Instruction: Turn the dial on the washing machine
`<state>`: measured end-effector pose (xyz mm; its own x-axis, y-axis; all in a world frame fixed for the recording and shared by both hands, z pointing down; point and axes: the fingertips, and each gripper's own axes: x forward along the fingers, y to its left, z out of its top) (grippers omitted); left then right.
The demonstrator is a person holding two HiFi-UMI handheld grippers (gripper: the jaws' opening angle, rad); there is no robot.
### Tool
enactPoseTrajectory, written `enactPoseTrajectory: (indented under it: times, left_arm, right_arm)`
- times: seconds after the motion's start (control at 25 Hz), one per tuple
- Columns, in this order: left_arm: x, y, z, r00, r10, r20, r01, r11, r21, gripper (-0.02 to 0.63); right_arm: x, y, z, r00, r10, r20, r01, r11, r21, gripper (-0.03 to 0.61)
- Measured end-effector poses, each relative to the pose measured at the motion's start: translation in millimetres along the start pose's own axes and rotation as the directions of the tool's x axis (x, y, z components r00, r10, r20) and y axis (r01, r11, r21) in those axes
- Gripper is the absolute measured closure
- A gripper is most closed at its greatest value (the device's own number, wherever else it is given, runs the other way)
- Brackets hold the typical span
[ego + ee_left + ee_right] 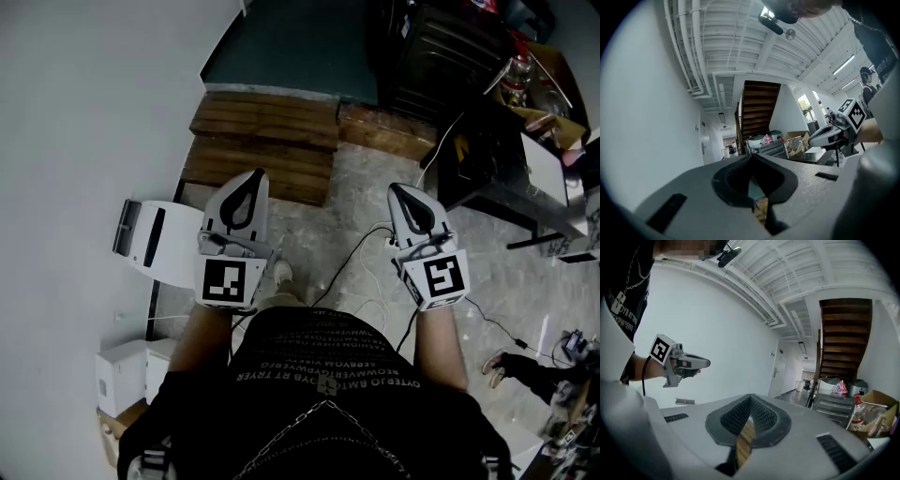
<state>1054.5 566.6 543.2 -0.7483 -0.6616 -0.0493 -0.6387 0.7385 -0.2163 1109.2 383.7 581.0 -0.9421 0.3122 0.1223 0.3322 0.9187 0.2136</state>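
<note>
The left gripper (752, 159) fills the bottom of the frame. Its two jaws touch at the tips, and nothing is between them. A big white wall (647, 117) is on the left. Brown stairs (759, 110) go up in the middle. At the right, the right gripper (812, 140) points left.

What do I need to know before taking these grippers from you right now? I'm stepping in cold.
Both are held level in front of the body: left gripper shut and empty, right gripper shut and empty.
The washing machine and its dial cannot be made out in any view. Wooden steps lie ahead, and a white box-like unit stands by the left wall.
Done: nothing that shows.
Left: find the machine, reach the dial, turn it.
</note>
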Motion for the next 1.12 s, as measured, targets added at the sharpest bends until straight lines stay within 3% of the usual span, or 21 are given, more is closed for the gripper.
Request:
enactPoseTrajectory:
  times: [0.16,0.52,0.88,1.12]
  left_arm:
    - [33.8,54.6,-13.0,1.000,-0.010,0.011,0.009,0.999,0.053,0.611]
    - [76.1,148.4,-40.9,0.999,-0.044,0.020,0.043,0.998,0.037,0.611]
    - [107.7,177.1,-51.3,0.997,-0.076,0.025,0.077,0.996,-0.033,0.611]
    - [144.3,176.7,-55.9,0.997,-0.076,0.034,0.075,0.997,0.031,0.611]
  right_arm:
    - [73.5,-1.5,10.5,1.000,-0.009,0.022,0.008,1.000,0.022,0.583]
    - [177.1,6.5,22.8,0.999,-0.052,0.009,0.052,0.997,0.050,0.581]
    - [206.6,-5.8,30.3,0.997,-0.078,-0.013,0.079,0.996,0.046,0.581]
    - [233.4,-34.3,16.6,0.996,-0.089,-0.017,0.089,0.995,0.052,0.581]
